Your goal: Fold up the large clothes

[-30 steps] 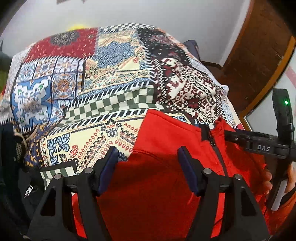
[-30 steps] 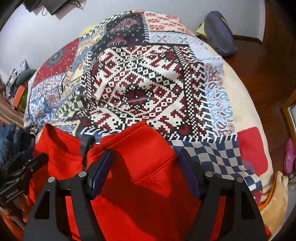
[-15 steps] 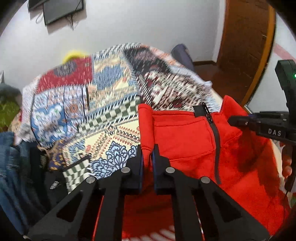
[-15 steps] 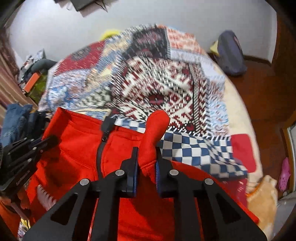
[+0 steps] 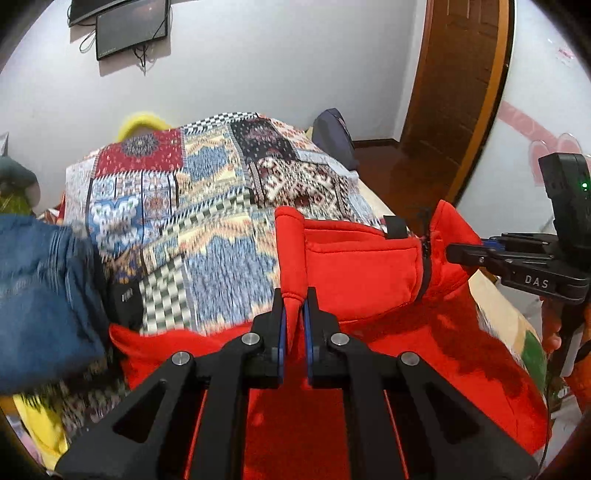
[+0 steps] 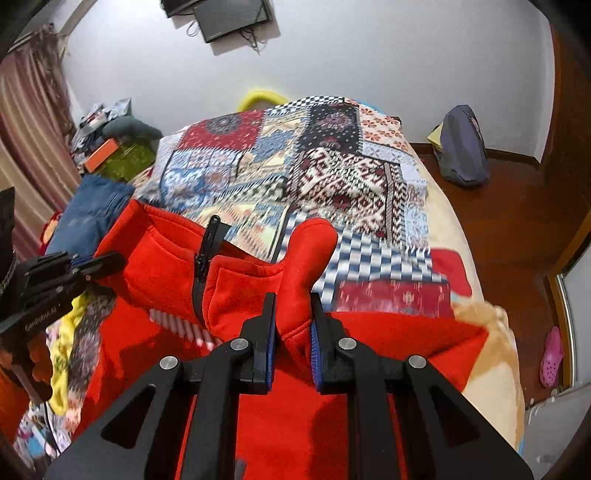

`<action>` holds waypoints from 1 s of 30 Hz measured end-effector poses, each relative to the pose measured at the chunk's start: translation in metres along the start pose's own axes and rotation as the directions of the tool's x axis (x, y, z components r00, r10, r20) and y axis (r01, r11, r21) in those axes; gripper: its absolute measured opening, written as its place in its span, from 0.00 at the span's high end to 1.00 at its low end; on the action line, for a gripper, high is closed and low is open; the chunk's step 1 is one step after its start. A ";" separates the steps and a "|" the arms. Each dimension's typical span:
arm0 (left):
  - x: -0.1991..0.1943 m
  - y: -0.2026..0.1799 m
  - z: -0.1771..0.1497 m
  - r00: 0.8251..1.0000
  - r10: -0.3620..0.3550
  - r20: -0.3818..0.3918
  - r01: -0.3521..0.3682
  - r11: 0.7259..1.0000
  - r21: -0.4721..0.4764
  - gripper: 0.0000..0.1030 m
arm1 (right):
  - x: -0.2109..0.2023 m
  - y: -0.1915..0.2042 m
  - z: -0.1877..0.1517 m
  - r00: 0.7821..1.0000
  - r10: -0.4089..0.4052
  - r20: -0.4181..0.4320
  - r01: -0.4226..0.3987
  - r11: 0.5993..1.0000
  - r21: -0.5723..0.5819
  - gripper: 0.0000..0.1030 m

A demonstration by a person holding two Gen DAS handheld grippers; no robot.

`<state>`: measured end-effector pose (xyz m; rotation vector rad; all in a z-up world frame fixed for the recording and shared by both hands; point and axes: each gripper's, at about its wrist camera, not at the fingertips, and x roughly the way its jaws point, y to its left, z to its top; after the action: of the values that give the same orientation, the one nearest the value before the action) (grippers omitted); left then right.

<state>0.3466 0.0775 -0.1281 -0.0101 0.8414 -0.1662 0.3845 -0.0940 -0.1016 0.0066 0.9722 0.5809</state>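
A red zip-up fleece jacket (image 5: 354, 266) with a black zipper (image 6: 202, 258) hangs lifted above the bed. My left gripper (image 5: 293, 299) is shut on the jacket's left collar corner. My right gripper (image 6: 291, 306) is shut on the right collar corner (image 6: 310, 243). The jacket's body (image 6: 295, 413) drapes down below both grippers. The right gripper also shows at the right of the left wrist view (image 5: 465, 254), and the left gripper shows at the left of the right wrist view (image 6: 107, 262).
A patchwork bedspread (image 5: 207, 192) covers the bed. A pile of blue denim (image 5: 40, 295) lies at its left edge. A dark bag (image 6: 461, 151) sits on the wooden floor near the wall. A pink shoe (image 6: 552, 356) lies at right. A monitor (image 5: 131, 27) hangs on the wall.
Both grippers went from open over the flat jacket to shut on its collar corners. They have lifted the jacket up off the bed.
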 end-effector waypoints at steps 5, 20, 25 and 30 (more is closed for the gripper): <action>-0.007 -0.009 -0.042 0.998 -0.017 -0.055 0.016 1.000 -0.015 0.93 | -0.012 0.015 -0.031 1.000 0.000 -0.019 -0.001 0.999 -0.037 0.87; -0.004 -0.015 -0.132 0.982 -0.025 -0.188 0.013 0.998 -0.065 0.86 | -0.010 0.015 -0.113 0.981 -0.069 -0.182 0.060 0.997 -0.056 0.80; -0.016 -0.011 -0.147 0.979 0.048 -0.197 -0.052 0.999 -0.016 0.86 | -0.021 0.004 -0.127 0.972 -0.105 -0.209 0.096 0.994 -0.052 0.78; -0.035 0.000 -0.137 0.982 0.092 -0.164 -0.095 0.995 -0.010 0.80 | -0.044 -0.019 -0.125 0.975 -0.125 -0.183 0.131 0.991 0.022 0.78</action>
<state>0.2224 0.0909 -0.1937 0.0263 1.0050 -0.0717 0.2775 -0.1619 -0.1442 -0.0799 1.1506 0.4518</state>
